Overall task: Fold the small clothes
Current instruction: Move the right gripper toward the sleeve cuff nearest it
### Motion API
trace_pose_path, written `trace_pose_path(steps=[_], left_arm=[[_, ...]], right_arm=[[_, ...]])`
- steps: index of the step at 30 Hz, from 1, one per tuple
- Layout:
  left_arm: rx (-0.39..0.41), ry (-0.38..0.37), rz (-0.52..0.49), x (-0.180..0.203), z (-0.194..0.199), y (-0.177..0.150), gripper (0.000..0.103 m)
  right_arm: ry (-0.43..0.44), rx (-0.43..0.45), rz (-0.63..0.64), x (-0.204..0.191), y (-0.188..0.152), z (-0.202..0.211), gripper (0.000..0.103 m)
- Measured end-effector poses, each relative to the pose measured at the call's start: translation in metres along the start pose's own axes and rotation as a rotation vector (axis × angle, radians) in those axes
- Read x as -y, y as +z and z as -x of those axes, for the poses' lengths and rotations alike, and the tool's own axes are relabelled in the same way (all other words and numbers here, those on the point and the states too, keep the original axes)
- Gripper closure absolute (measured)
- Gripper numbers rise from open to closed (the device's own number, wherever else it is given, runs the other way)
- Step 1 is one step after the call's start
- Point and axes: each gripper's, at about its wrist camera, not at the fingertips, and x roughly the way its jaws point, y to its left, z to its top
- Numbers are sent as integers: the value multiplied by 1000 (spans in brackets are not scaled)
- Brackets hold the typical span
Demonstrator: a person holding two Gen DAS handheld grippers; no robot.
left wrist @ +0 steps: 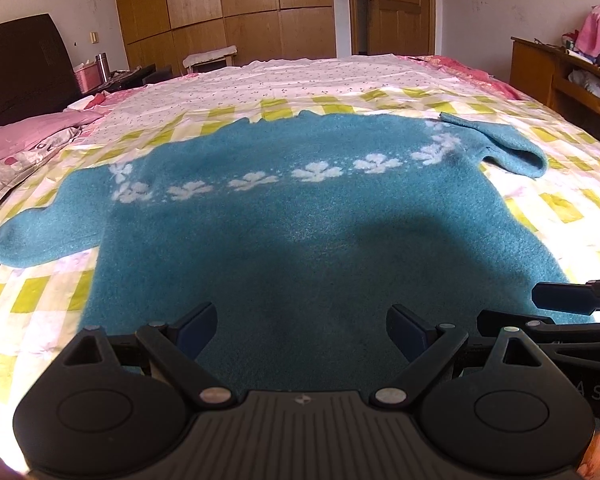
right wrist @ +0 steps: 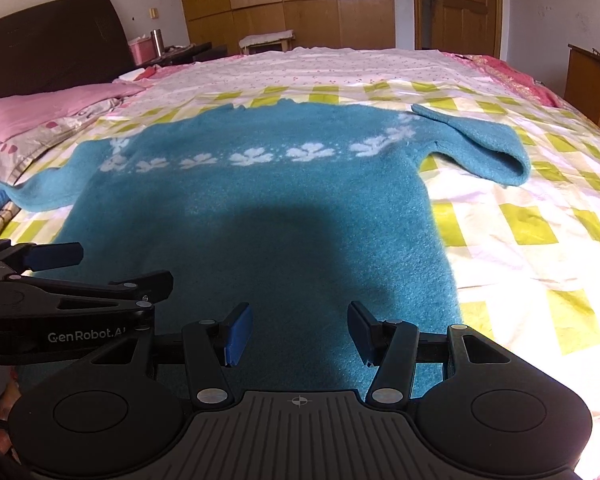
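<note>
Left wrist view: teal sweater [left wrist: 300, 216] lies flat on the bed [left wrist: 40, 300], on its yellow-checked sheet, neck end away from cam, row of white flowers across chest. Left tool [left wrist: 302, 334] hangs over the sweater's near hem, jaws spread wide, nothing between them; hem itself hidden behind tool body. Right tool [left wrist: 564, 300] pokes in at the sweater's near right corner, only one blue pad + linkage visible there, rest cut off by frame.

Right wrist view: right tool [right wrist: 300, 334] also over sweater [right wrist: 284, 216] near hem, jaws apart, empty. Left tool [right wrist: 56, 256] seen side-on by the sweater's near left edge, partly cut off. Sweater's right sleeve [right wrist: 488, 148] is bent back on itself; left sleeve [right wrist: 40, 196] runs toward bed [right wrist: 540, 240] edge, cuff cropped/hard to make out. Dark shadow covers the sweater's lower middle, so fabric detail is lost.
</note>
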Motion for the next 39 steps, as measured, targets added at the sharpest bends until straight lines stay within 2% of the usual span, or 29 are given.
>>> trace_pose_path(steps=[26,32,39], left_arm=[[-23,9,1,6,-44,28,7],[-9,3,-12,11,-53,40,6],[26,-11,-22,23,-65,63,5]], right_arm=[[-10,-7,32,15,31,-42,51],[-16,12,33,27,40,-47,51],[-64,49,47,48,58,-56,51]])
